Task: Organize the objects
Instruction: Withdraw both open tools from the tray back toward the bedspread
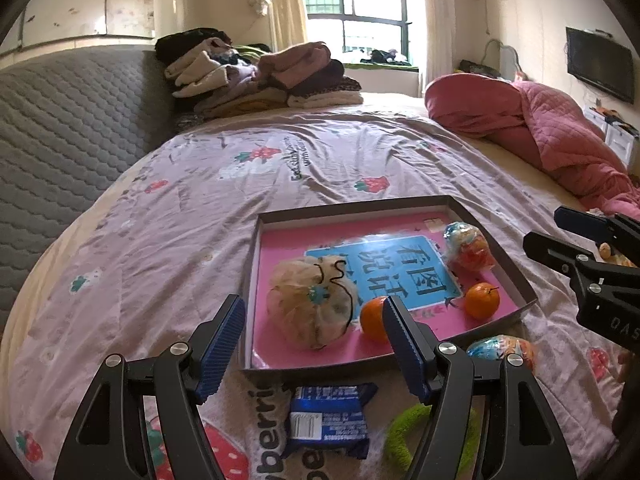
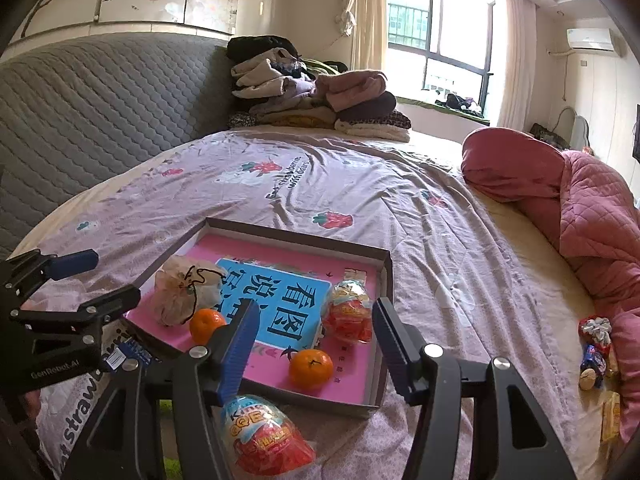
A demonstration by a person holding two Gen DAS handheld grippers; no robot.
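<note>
Bed scene, two wrist views. A shallow box tray (image 1: 516,276) with a pink and blue printed floor lies on the strawberry-print bedsheet (image 1: 280,168). Inside it: a gauze drawstring pouch (image 1: 310,306) at the left, an orange (image 1: 374,318) just beside the pouch, a second orange (image 1: 482,300) near the front right corner, and a wrapped chocolate egg (image 1: 468,247) towards the right wall. Outside the tray, on the sheet just before its front wall, lie a second wrapped chocolate egg (image 2: 266,440), a blue snack packet (image 1: 328,420) and a green fuzzy item (image 1: 404,436), partly hidden.

The left gripper (image 1: 314,346) hovers over the tray's front left corner, its fingers (image 1: 222,344) spread wide and holding nothing. The right gripper (image 2: 314,350) hovers above the tray's front edge, fingers (image 2: 394,346) likewise parted and empty; the outside egg lies below and between them, untouched.

Background: a grey quilted headboard (image 2: 80,120), folded clothes (image 2: 312,96) stacked at the bed's head, a pink quilt (image 2: 592,224) bunched at the right, with small wrapped items (image 2: 596,352) beside it.
</note>
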